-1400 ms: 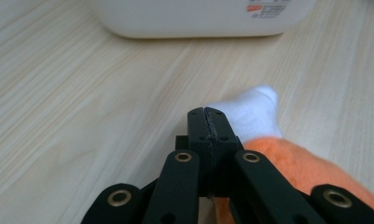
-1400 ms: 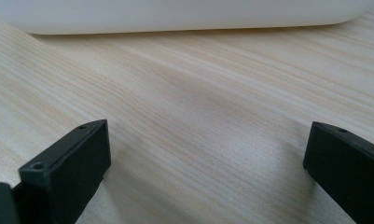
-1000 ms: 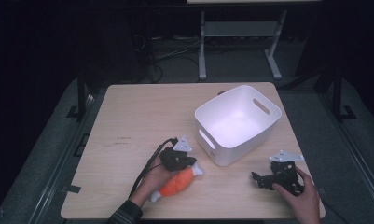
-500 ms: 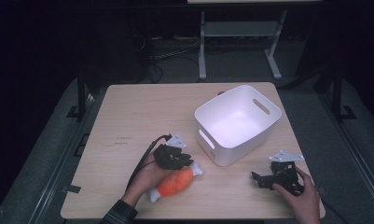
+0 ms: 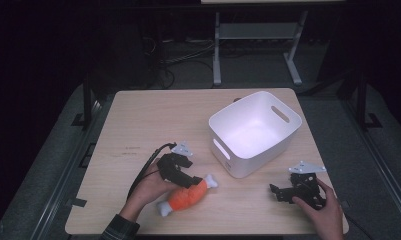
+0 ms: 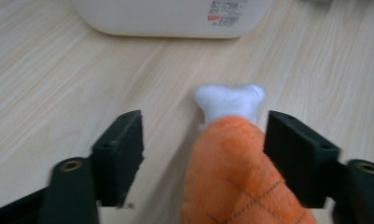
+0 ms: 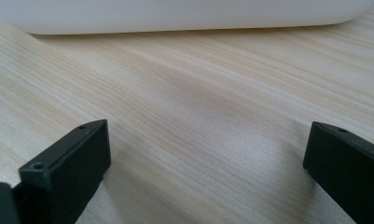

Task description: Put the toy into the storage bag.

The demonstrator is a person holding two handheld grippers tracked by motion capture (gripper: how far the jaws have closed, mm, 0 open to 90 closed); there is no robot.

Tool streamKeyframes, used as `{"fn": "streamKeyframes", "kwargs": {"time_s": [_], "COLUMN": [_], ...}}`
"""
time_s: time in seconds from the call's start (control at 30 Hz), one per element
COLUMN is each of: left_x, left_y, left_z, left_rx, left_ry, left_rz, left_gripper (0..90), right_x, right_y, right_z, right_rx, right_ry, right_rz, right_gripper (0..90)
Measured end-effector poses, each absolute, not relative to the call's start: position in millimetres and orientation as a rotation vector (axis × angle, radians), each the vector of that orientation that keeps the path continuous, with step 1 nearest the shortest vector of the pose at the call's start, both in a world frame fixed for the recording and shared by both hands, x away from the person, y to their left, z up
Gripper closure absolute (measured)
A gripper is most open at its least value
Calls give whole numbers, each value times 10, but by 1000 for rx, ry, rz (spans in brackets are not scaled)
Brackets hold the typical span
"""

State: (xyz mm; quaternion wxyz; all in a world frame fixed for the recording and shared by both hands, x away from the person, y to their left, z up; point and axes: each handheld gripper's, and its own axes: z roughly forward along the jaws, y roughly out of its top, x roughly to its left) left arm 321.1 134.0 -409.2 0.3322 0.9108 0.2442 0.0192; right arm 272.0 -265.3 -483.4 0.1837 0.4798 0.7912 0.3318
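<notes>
An orange plush drumstick toy [image 5: 188, 195] with white bone ends lies on the wooden table near its front edge. My left gripper [image 5: 185, 176] hovers over the toy's upper part, open. In the left gripper view the orange toy [image 6: 240, 172] sits between the two black jaws, close to the right one, its white bone end [image 6: 230, 101] pointing at the bin. My right gripper [image 5: 277, 192] rests on the table at the front right, open, held by a hand. Bare wood lies between its jaws in the right gripper view.
A white plastic bin [image 5: 255, 131] with handle slots stands at the table's right middle; its wall [image 6: 175, 16] is close ahead of both grippers. A black cable [image 5: 144, 172] trails from my left gripper. Dark floor and a metal stand lie beyond the table.
My left gripper has shifted slightly back and left along the toy, and the toy has turned a little. My right gripper has stayed put.
</notes>
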Motion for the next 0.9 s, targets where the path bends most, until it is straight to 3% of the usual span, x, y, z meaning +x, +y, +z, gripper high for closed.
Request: {"fn": "streamKeyframes", "kwargs": {"time_s": [0.23,0.9], "left_x": [3125,2830], "left_y": [1417,1497], "left_z": [-4054,-4024], "left_rx": [2395,2464], "left_ry": [652,631], "left_rz": [51,42], "left_gripper": [129,125], "right_x": [2720,2720], "right_y": [-2653,-2653], "right_z": [-4834,-4834], "right_rx": [1353,1353], "right_ry": [2231,2231], "right_rz": [936,936], "right_gripper": [2,2]}}
